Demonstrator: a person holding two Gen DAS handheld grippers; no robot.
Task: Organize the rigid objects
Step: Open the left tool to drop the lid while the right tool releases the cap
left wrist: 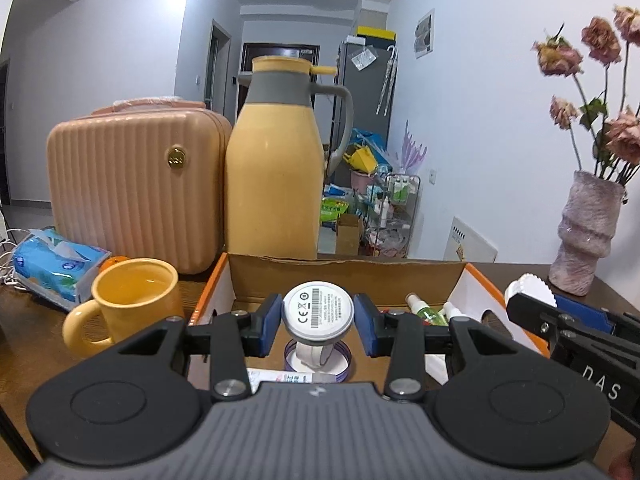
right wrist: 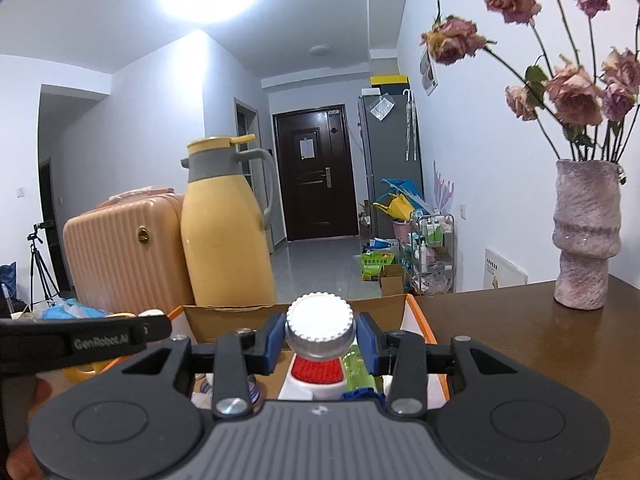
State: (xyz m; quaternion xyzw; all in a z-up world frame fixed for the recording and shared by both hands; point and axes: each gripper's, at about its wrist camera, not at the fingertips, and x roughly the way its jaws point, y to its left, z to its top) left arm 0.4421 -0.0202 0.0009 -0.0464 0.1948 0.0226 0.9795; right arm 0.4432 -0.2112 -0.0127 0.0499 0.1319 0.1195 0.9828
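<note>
My left gripper (left wrist: 318,318) is shut on a round grey-white disc gadget (left wrist: 318,310) with a label and a white ring stand, held over the open cardboard box (left wrist: 344,276). A purple-rimmed lid (left wrist: 344,362) and a green spray bottle (left wrist: 428,312) lie in the box. My right gripper (right wrist: 320,340) is shut on the ridged white-and-silver cap (right wrist: 320,326) of a white bottle with a red band (right wrist: 318,372), above the same box (right wrist: 224,320). It also shows at the right of the left wrist view (left wrist: 532,292).
A yellow thermos jug (left wrist: 276,168) and a peach ribbed case (left wrist: 132,188) stand behind the box. A yellow mug (left wrist: 132,300) and a tissue pack (left wrist: 56,264) sit left. A pink vase of dried roses (right wrist: 586,236) stands on the brown table (right wrist: 520,328) at right.
</note>
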